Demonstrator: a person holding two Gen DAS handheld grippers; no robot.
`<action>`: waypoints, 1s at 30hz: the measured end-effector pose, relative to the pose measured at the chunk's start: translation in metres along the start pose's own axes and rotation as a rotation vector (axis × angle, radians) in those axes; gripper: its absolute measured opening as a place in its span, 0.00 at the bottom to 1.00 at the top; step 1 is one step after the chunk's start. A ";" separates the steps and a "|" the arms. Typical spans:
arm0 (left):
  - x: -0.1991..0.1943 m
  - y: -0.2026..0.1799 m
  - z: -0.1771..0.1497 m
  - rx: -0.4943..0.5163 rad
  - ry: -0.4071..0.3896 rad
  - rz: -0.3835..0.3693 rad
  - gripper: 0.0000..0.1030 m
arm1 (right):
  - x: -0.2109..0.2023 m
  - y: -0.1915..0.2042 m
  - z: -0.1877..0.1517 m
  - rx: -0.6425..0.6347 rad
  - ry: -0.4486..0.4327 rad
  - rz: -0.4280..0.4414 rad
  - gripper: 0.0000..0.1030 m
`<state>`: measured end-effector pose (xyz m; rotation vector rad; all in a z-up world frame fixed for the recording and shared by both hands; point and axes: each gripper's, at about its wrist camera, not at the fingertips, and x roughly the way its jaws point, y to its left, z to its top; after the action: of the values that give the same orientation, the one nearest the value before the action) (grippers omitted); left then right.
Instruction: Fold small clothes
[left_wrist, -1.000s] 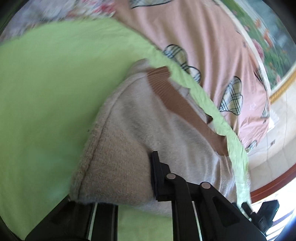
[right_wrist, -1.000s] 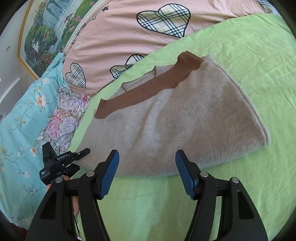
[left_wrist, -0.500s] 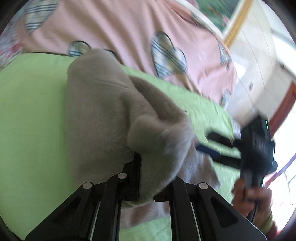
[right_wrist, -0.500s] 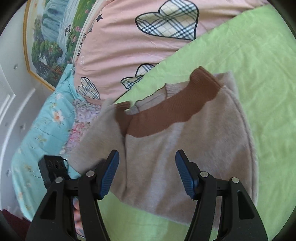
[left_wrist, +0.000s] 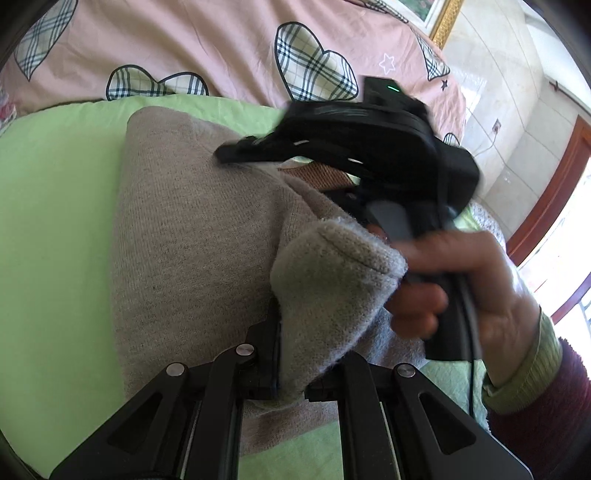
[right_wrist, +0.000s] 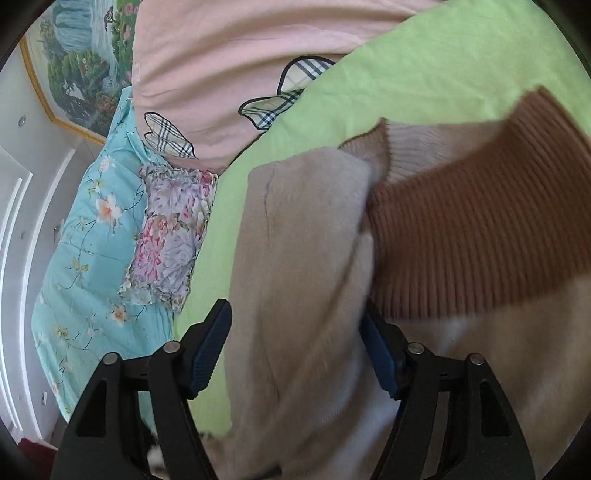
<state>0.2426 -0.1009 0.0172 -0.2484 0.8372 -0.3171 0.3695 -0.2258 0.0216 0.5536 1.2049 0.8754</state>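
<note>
A beige knit sweater (left_wrist: 192, 236) with a brown ribbed collar (right_wrist: 480, 229) lies on the green sheet (left_wrist: 55, 221). My left gripper (left_wrist: 295, 350) is shut on a folded-over beige sleeve end (left_wrist: 332, 273), held up above the sweater's body. A hand (left_wrist: 461, 280) holds my right gripper (left_wrist: 240, 149) low over the collar area. In the right wrist view my right gripper (right_wrist: 295, 347) straddles a beige fold (right_wrist: 303, 258) just left of the collar. Its jaws are closing, and the left blue pad (right_wrist: 210, 343) still stands just off the cloth.
A pink quilt with plaid hearts (left_wrist: 229, 48) lies behind the sheet. A turquoise floral cloth (right_wrist: 85, 243) and a flowered pillow (right_wrist: 170, 240) lie to the left. A framed painting (right_wrist: 85, 62) hangs on the wall, and a wooden door frame (left_wrist: 546, 184) stands at right.
My left gripper carried the beige sleeve across the sweater towards the right gripper. My right gripper dropped down close to the collar, and its jaws narrowed around a beige fold.
</note>
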 end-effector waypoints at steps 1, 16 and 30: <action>0.000 -0.001 0.001 0.005 -0.001 0.005 0.06 | 0.006 0.001 0.003 0.006 0.006 -0.017 0.34; 0.018 -0.098 0.001 0.121 0.018 -0.152 0.07 | -0.122 -0.005 0.002 -0.110 -0.140 -0.195 0.18; 0.065 -0.116 -0.014 0.151 0.101 -0.119 0.20 | -0.121 -0.055 -0.017 -0.123 -0.144 -0.316 0.25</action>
<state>0.2523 -0.2336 0.0032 -0.1426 0.8952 -0.5057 0.3564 -0.3573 0.0427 0.3101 1.0638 0.6247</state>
